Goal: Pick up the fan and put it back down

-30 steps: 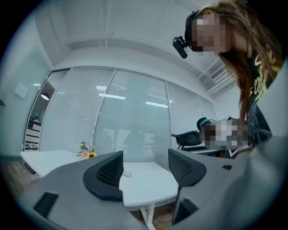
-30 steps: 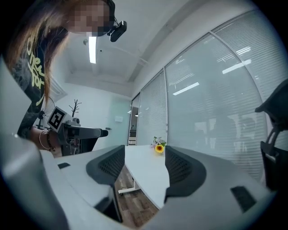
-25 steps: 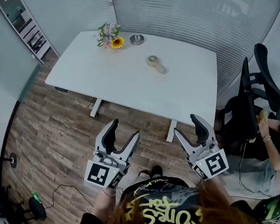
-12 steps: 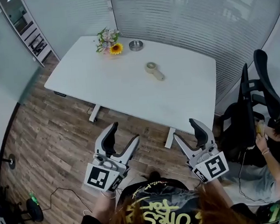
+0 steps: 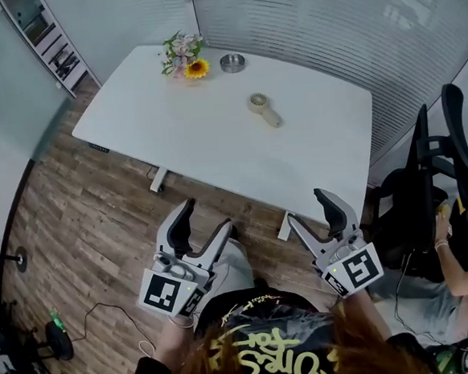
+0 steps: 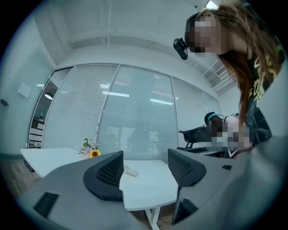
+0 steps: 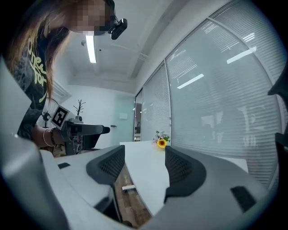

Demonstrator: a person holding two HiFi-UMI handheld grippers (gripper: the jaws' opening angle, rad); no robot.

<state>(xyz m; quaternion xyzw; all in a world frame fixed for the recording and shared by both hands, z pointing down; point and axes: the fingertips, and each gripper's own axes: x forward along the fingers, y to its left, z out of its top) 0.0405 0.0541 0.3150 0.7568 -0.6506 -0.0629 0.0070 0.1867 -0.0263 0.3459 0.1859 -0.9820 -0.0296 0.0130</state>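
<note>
A small cream hand-held fan [image 5: 262, 108] lies flat on the white table [image 5: 215, 151], right of the middle; in the left gripper view the fan [image 6: 131, 172] shows small and far between the jaws. My left gripper [image 5: 203, 228] is held over the wooden floor short of the table's near edge, open and empty. My right gripper [image 5: 313, 213] hangs at the same distance on the right, also open and empty. In their own views the left gripper [image 6: 145, 164] and the right gripper [image 7: 145, 164] hold nothing between the pads.
A bunch of flowers with a sunflower [image 5: 185, 58] and a round metal ashtray [image 5: 231, 63] stand at the table's far edge. A black office chair [image 5: 439, 182] with a seated person is at the right. Glass walls with blinds close the back. Cables and a stand lie on the floor at the left.
Both grippers have come a little nearer to the table, still open and empty. The table and fan shifted slightly in the head view as the head moved.
</note>
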